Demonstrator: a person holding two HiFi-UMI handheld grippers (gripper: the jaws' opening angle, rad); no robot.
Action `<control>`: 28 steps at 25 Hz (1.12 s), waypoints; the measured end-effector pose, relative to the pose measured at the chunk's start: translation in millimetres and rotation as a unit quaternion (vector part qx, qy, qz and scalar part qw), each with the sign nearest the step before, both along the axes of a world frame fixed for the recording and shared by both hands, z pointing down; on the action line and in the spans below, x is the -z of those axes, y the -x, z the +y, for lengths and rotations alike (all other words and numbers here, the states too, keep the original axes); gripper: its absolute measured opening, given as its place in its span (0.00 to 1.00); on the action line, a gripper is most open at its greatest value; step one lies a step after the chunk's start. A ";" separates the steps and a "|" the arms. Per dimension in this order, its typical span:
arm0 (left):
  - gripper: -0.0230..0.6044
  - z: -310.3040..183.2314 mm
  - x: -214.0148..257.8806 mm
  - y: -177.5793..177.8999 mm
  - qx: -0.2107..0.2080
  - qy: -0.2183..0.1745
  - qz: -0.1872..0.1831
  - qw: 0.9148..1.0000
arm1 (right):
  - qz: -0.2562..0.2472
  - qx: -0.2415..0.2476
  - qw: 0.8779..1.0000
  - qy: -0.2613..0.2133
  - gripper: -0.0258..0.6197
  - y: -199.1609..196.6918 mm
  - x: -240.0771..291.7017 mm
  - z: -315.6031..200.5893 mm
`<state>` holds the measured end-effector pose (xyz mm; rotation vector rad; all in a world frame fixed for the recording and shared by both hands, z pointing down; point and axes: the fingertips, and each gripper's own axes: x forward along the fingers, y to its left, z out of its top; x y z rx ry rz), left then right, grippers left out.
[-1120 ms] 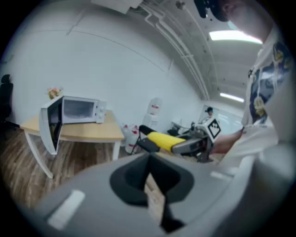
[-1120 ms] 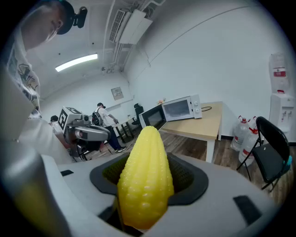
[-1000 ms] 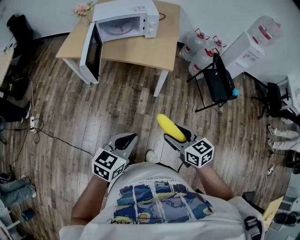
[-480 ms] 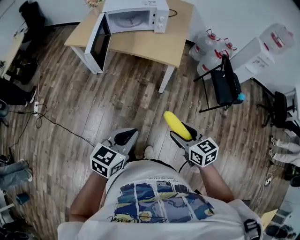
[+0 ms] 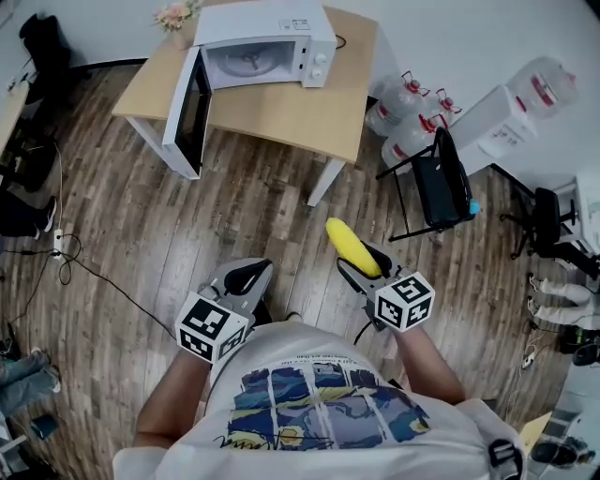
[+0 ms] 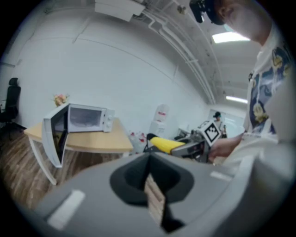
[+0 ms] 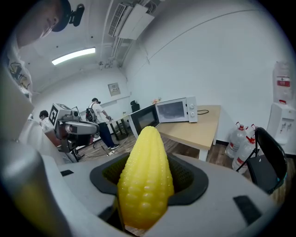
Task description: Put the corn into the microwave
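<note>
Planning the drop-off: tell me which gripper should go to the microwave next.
Right. The right gripper holds the corn; the left gripper is shut, empty. The microwave stands open.

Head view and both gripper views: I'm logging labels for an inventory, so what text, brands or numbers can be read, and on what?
Nothing reads clearly.
The sticker on the microwave: too small.
The red label on the water dispenser: blurred.
The wall plaque: too small.
The cubes on the left gripper and right gripper: square markers only, no letters.
</note>
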<state>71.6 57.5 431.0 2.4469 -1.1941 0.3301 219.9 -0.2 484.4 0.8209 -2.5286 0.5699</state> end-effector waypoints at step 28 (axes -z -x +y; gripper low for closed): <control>0.05 -186.7 45.4 184.5 0.043 -0.046 0.032 0.997 | 0.058 0.042 0.995 -0.073 0.43 205.0 -2.1 -301.7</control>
